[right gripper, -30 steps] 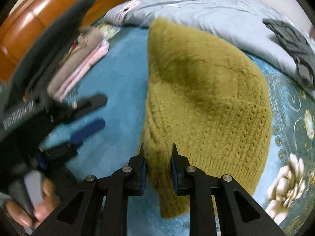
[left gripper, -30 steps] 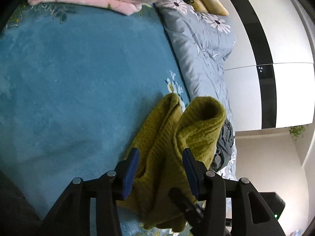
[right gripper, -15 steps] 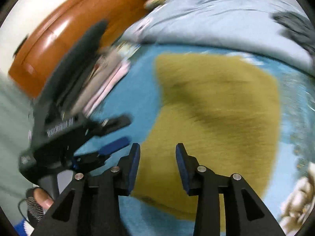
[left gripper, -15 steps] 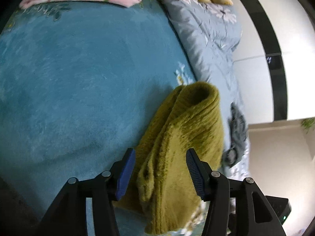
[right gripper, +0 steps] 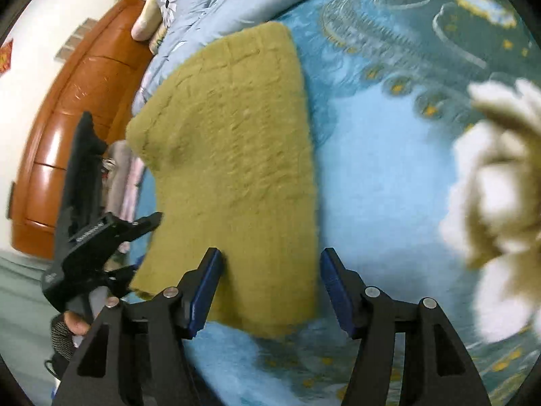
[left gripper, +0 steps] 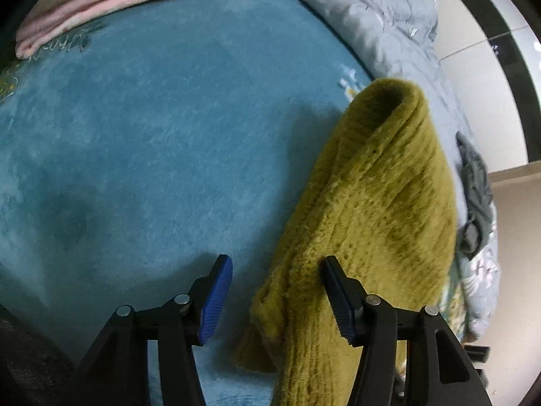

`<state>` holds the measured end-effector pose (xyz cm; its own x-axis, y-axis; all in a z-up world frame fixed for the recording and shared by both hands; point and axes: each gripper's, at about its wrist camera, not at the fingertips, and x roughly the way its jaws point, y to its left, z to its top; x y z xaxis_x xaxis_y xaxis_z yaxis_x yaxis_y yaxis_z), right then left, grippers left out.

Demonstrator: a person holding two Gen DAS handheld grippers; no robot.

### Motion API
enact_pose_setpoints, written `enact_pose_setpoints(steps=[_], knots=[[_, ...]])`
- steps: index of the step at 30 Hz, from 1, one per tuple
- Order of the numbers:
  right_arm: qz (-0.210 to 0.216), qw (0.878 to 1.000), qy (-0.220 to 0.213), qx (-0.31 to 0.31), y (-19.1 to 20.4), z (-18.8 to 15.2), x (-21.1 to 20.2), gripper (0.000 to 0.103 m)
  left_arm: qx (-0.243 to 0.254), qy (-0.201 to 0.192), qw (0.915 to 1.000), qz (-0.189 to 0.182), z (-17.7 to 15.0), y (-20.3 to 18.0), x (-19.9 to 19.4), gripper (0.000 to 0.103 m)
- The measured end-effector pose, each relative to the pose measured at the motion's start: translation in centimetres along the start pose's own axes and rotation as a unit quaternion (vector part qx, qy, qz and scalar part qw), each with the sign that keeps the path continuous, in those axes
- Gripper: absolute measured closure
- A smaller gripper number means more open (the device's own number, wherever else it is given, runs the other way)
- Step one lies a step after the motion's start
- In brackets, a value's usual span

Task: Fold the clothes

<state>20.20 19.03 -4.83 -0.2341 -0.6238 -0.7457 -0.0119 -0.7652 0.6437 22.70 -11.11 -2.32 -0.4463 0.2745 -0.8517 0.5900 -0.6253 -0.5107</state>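
An olive-green knitted sweater lies folded on a blue blanket on the bed. My left gripper is open above its near edge, with the sweater under the right finger and nothing held. In the right wrist view the sweater lies flat, and my right gripper is open over its near edge, empty. The left gripper also shows in the right wrist view, at the sweater's left side.
Folded pink and beige clothes are stacked at the far edge of the blanket. A grey-blue floral quilt lies along the right, with a dark grey garment on it. A wooden headboard stands at the left in the right wrist view.
My right gripper was shut on the sweater's edge and has let go and opened wide. My left gripper has shifted left off the sweater. The sweater now lies flat.
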Motion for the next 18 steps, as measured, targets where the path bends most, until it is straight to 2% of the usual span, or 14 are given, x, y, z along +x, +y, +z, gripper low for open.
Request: enact_pose_setpoints(steps=[1, 2, 4, 7, 9, 11, 13, 14, 16, 18], knots=[[0.003, 1.0, 0.001, 0.004, 0.4, 0.0, 0.4, 0.041, -0.01, -0.008, 0.9997, -0.019, 0.1, 0.3, -0.5, 0.045], [-0.001, 1.0, 0.004, 0.012, 0.6, 0.3, 0.5, 0.055, -0.02, -0.016, 0.9991, -0.034, 0.2, 0.6, -0.9, 0.045], [-0.015, 0.999, 0.011, 0.028, 0.9, 1.1, 0.3, 0.073, -0.039, -0.031, 0.9971, -0.057, 0.4, 1.3, -1.7, 0.045], [-0.017, 0.999, 0.017, 0.039, 0.7, 3.9, -1.1, 0.078, -0.045, -0.033, 0.9961, -0.068, 0.4, 1.5, -2.0, 0.045], [-0.048, 0.999, 0.005, 0.0, 1.3, 6.8, -2.6, 0.078, -0.029, -0.021, 0.9967, -0.073, 0.2, 0.9, -1.7, 0.045], [-0.103, 0.993, -0.031, -0.056, 2.1, 11.1, -4.8, 0.078, -0.004, -0.011, 0.9967, -0.08, 0.1, -0.3, -1.5, 0.045], [-0.138, 0.987, -0.043, -0.072, 1.6, 15.7, -6.0, 0.078, 0.021, -0.008, 0.9956, -0.091, 0.0, -1.5, -1.4, 0.045], [-0.147, 0.986, -0.041, -0.069, 1.3, 17.0, -6.0, 0.078, 0.033, -0.007, 0.9947, -0.097, 0.0, -2.0, -1.4, 0.045], [-0.156, 0.986, -0.026, -0.054, 0.0, 18.4, -5.3, 0.077, 0.057, -0.004, 0.9926, -0.107, 0.3, -3.2, -1.2, 0.044], [-0.15, 0.987, -0.017, -0.052, -1.1, 18.1, -5.2, 0.074, 0.071, -0.002, 0.9912, -0.112, 1.1, -3.9, -1.2, 0.041]])
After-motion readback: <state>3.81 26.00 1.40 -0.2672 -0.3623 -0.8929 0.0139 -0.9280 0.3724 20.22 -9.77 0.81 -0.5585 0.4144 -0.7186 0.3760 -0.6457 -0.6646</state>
